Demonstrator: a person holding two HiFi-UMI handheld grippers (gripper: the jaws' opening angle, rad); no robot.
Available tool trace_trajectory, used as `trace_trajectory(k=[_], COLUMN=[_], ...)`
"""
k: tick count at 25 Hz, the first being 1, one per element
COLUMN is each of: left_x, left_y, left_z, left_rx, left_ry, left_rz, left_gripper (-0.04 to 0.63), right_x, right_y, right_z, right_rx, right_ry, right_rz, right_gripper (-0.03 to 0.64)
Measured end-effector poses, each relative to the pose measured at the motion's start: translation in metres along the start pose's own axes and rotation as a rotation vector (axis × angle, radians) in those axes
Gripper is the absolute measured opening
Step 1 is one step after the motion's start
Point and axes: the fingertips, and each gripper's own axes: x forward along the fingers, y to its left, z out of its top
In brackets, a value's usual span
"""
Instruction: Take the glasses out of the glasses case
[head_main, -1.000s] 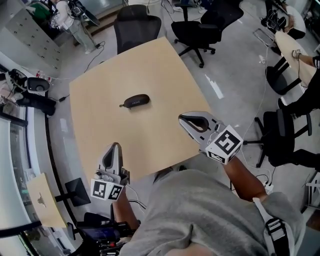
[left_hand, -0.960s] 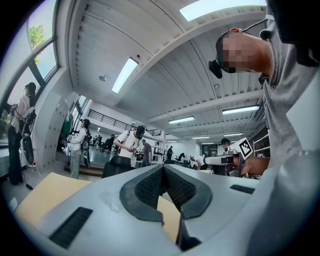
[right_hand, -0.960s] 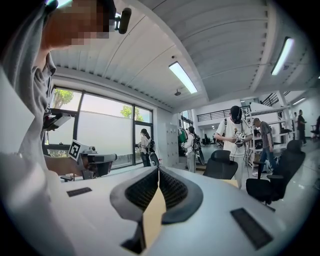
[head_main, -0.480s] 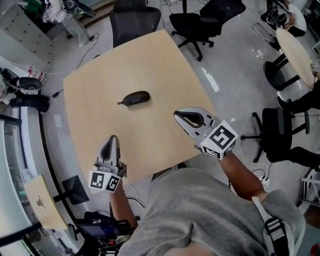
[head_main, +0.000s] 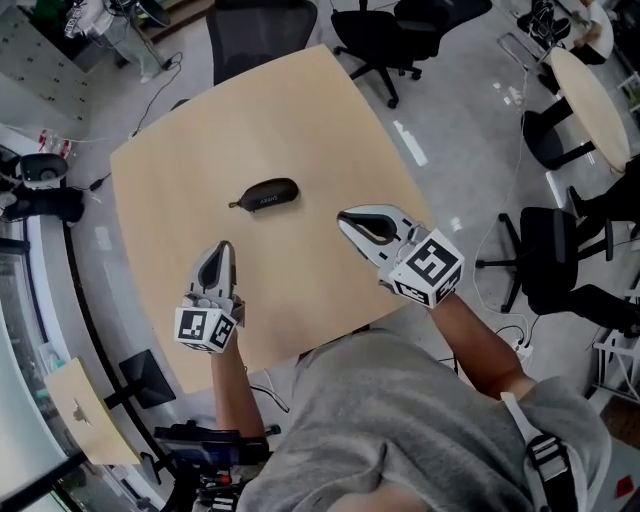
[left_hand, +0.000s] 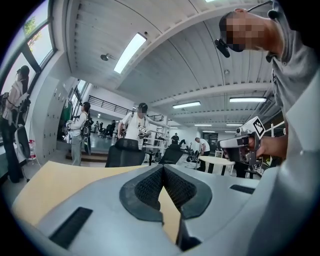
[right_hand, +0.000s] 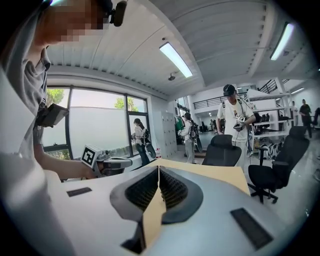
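**A:** Where's the glasses case (head_main: 264, 195) just now?

**B:** It lies closed near the middle of the counter (head_main: 330, 110), long side running across the head view. It's on its own, well apart from both tools. The glasses aren't visible, so I'd judge they're inside it.

**A:** And the tools?

**B:** The left tool (head_main: 217, 250) has its jaws pressed together with nothing between them. The right tool (head_main: 347, 216) is the same, pads meeting and empty. Both hover over the near part of the counter, one on each side of the case, pointing roughly toward it.

**A:** Why hold them like that?

**B:** My guess is they're set up for a two-handed job: one to pin the case down, the other to work it open. The jaws are together because there's nothing to carry yet, and they'd have to part before any grip.

**A:** Which end opens?

**B:** There's a small tail at the case's left end, perhaps a pull or loop, but it's too small to say.
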Motion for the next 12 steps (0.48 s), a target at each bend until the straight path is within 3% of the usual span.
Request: trace_trajectory(k=[12], left_x=[0.077], left_y=[0.063], left_z=[-0.062], left_rx=[-0.042], left_ry=[0.131], left_rz=[-0.041], left_gripper=[0.006], right_x=[0.084], right_y=[-0.037], right_z=[-0.03], right_rx=[0.008], right_ry=[0.108], right_rz=[0.011], right_gripper=[0.008])
